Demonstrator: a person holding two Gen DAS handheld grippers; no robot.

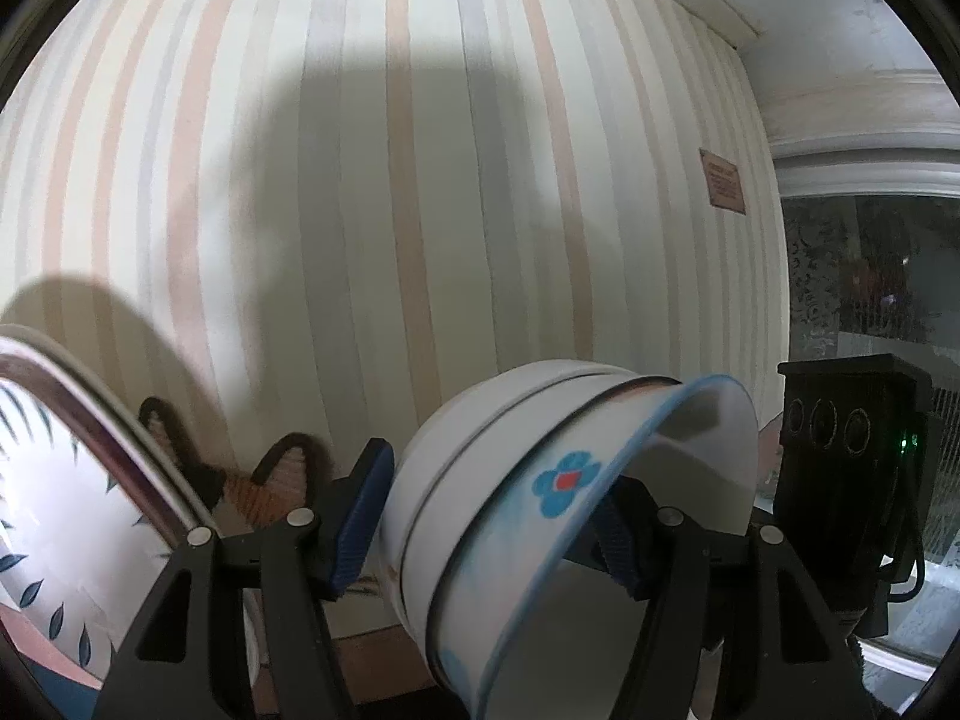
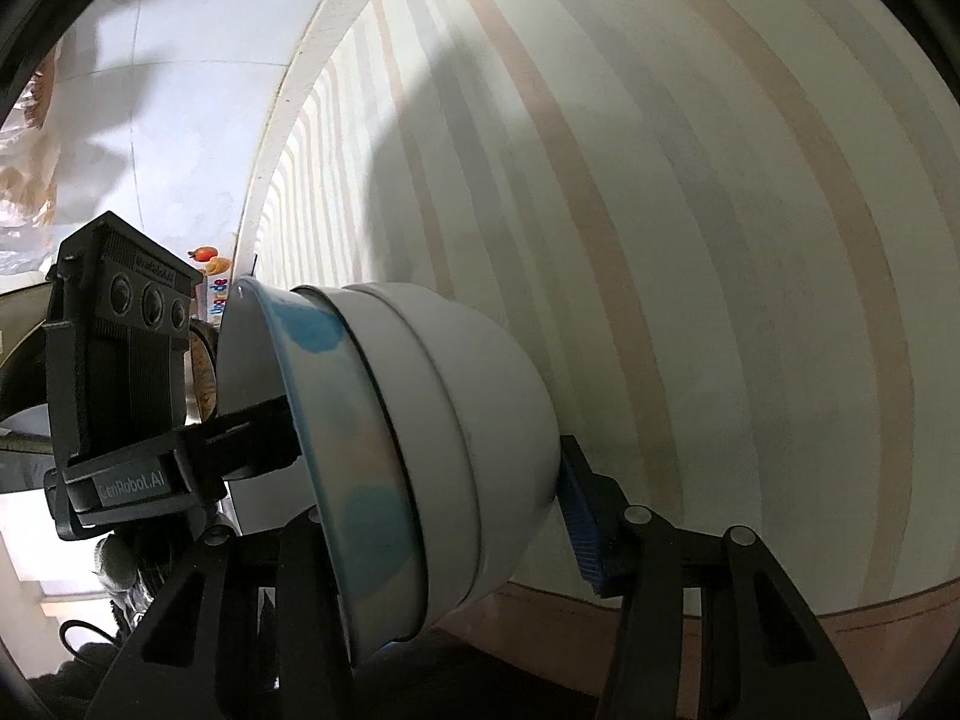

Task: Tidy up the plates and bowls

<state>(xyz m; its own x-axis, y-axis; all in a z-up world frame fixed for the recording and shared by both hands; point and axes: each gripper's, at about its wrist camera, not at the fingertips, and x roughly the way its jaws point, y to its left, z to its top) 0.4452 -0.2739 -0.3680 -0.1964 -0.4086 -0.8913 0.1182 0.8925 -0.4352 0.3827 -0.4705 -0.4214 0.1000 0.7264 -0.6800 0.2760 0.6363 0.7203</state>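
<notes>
Black gripper fingers with blue pads fill the bottom of both views. On the left wrist view, the left gripper (image 1: 492, 516) straddles a stack of bowls (image 1: 510, 510) lying on its side in the lower middle of the frame. One blue pad (image 1: 360, 516) sits just left of the stack's white outer wall, and the other finger reaches inside the rim of the front bowl, which carries a blue flower with a red centre. Whether the tongs actually pinch the stack or only bracket it cannot be told from here.

At the lower left of that view stands a tilted plate (image 1: 54, 516) with a leaf pattern and a reddish rim, leaning in a rack (image 1: 282, 468) whose dark wire loops show beside it. At the right edge the other gripper's black body (image 1: 852, 480) appears, with three round openings.

On the right wrist view, the right gripper (image 2: 432, 498) spans the same stack of bowls (image 2: 432, 438), centre-low in the frame. Its blue pad (image 2: 579, 522) touches the white base of the rearmost bowl; the opposite finger is hidden behind the blue-patterned rim, so its grip cannot be told either. Striped wallpaper (image 2: 660, 210) fills the background of both views.
</notes>
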